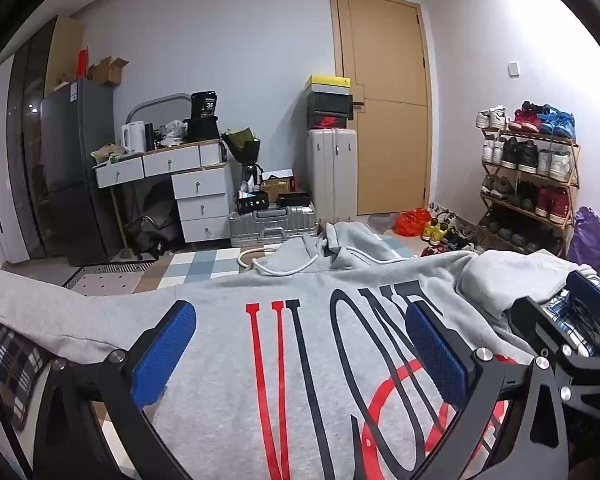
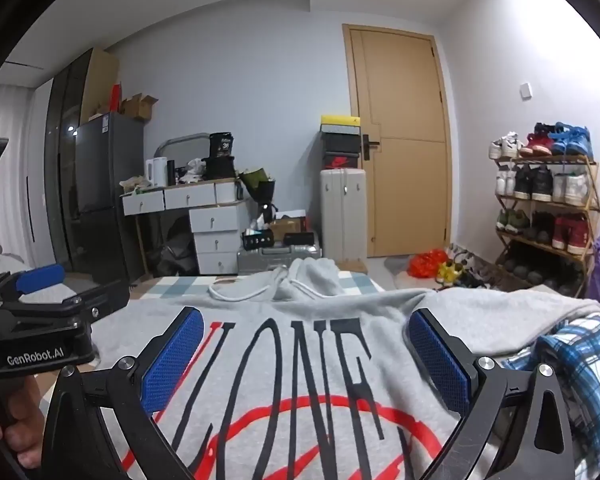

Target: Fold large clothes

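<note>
Bedroom | one grey hoodie (image 1: 228, 360) | left tongs (image 1: 300, 356), right tongs (image 2: 306, 356): both apart

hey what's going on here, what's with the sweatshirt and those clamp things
A person holds a two-finger gripper in each hand over a grey hoodie spread flat on a bed, printed side up, hood pointing toward the door. Both the left gripper and the right gripper hang above the chest print with jaws wide open, gripping nothing. The right sleeve looks folded in already, beside a blue plaid cloth. Folding seems to have barely begun.
</note>
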A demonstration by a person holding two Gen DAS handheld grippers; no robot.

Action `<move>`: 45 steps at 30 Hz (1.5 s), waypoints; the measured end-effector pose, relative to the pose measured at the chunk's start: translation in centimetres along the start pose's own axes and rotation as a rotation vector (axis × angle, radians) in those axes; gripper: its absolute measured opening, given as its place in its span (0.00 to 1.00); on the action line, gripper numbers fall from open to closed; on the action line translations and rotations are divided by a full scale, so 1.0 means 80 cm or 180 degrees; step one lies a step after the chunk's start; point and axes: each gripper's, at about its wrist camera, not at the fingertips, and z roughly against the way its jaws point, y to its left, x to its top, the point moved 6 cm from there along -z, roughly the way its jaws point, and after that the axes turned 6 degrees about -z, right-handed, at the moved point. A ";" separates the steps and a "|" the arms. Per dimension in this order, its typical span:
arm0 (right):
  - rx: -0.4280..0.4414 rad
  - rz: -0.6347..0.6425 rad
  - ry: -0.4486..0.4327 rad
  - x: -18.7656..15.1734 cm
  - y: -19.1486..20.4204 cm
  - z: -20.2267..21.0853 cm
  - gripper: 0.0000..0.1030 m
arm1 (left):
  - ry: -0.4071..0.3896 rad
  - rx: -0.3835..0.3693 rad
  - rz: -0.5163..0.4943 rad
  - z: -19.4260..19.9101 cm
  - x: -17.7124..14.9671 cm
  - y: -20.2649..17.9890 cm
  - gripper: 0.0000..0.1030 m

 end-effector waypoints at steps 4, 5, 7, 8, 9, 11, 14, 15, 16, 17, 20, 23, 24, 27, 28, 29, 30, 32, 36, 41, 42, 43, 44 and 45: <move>0.0041 -0.0063 0.0022 0.000 -0.003 -0.004 1.00 | -0.0025 0.0084 -0.0051 0.003 0.001 0.000 0.99; 0.0036 -0.0093 -0.0019 0.002 -0.008 -0.002 1.00 | -0.0026 0.0084 -0.0049 0.004 0.001 0.000 0.99; 0.0033 -0.0141 -0.0069 0.005 -0.018 0.005 1.00 | 0.0001 0.0037 -0.0132 0.002 0.002 -0.005 0.99; 0.0036 -0.0156 -0.0065 0.005 -0.022 0.005 1.00 | 0.0005 0.0033 -0.0139 0.001 0.002 -0.007 0.99; 0.0016 -0.0129 -0.0053 0.010 -0.014 0.005 1.00 | -0.0005 0.0022 -0.0125 0.003 0.000 -0.006 0.99; 0.0011 -0.0150 -0.0052 0.011 -0.019 0.006 1.00 | -0.0020 0.0012 -0.0113 0.002 0.001 -0.008 0.99; 0.0007 -0.0153 -0.0048 0.003 -0.016 0.005 1.00 | 0.0015 -0.0007 -0.0103 -0.003 0.001 -0.013 0.99; 0.0015 -0.0167 -0.0053 0.003 -0.017 0.006 1.00 | 0.0004 -0.0020 -0.0070 0.000 -0.001 -0.007 0.99; 0.0020 -0.0177 -0.0061 0.003 -0.019 0.006 1.00 | 0.0006 -0.0029 -0.0060 0.001 0.000 -0.007 0.99; 0.0026 -0.0188 -0.0067 0.003 -0.022 0.007 1.00 | 0.0001 -0.0036 -0.0055 0.001 0.001 -0.007 0.99; 0.0054 -0.0203 -0.0052 0.005 -0.021 0.008 1.00 | -0.0038 -0.0023 -0.0056 0.005 0.000 -0.006 0.99; 0.0065 -0.0186 -0.0045 0.003 -0.019 0.007 1.00 | -0.0034 -0.0033 -0.0057 0.005 -0.001 -0.006 0.99; 0.0070 -0.0180 -0.0051 0.004 -0.019 0.007 1.00 | -0.0029 -0.0041 -0.0056 0.005 0.000 -0.005 0.99; 0.0077 -0.0166 -0.0064 0.006 -0.019 0.007 1.00 | -0.0026 -0.0041 -0.0058 0.004 -0.001 -0.005 0.99; 0.0079 -0.0159 -0.0064 0.006 -0.018 0.007 1.00 | -0.0030 -0.0041 -0.0058 0.004 -0.001 -0.005 0.99; 0.0085 -0.0150 -0.0059 0.006 -0.017 0.007 1.00 | -0.0033 -0.0032 -0.0054 0.004 -0.001 -0.005 0.99; 0.0091 -0.0143 -0.0056 0.005 -0.017 0.007 1.00 | -0.0035 -0.0032 -0.0046 0.004 -0.001 -0.004 0.99; 0.0098 -0.0132 -0.0054 0.008 -0.017 0.007 1.00 | -0.0018 -0.0038 -0.0054 0.003 -0.002 -0.004 0.99; 0.0094 -0.0109 -0.0069 0.008 -0.014 0.009 1.00 | -0.0001 -0.0044 -0.0047 0.001 -0.003 -0.002 0.99; 0.0103 -0.0103 -0.0055 0.008 -0.013 0.008 1.00 | -0.0004 -0.0034 -0.0042 0.002 -0.003 -0.002 0.99; 0.0104 -0.0100 -0.0055 0.008 -0.013 0.008 1.00 | -0.0008 -0.0031 -0.0044 0.003 -0.003 -0.002 0.99; 0.0101 -0.0097 -0.0057 0.008 -0.013 0.008 1.00 | -0.0010 -0.0032 -0.0048 0.003 -0.003 -0.002 0.99; 0.0099 -0.0097 -0.0056 0.008 -0.013 0.008 1.00 | -0.0010 -0.0030 -0.0048 0.003 -0.003 -0.002 0.99; 0.0102 -0.0097 -0.0055 0.008 -0.013 0.007 1.00 | -0.0009 -0.0031 -0.0042 0.003 -0.003 -0.002 0.99</move>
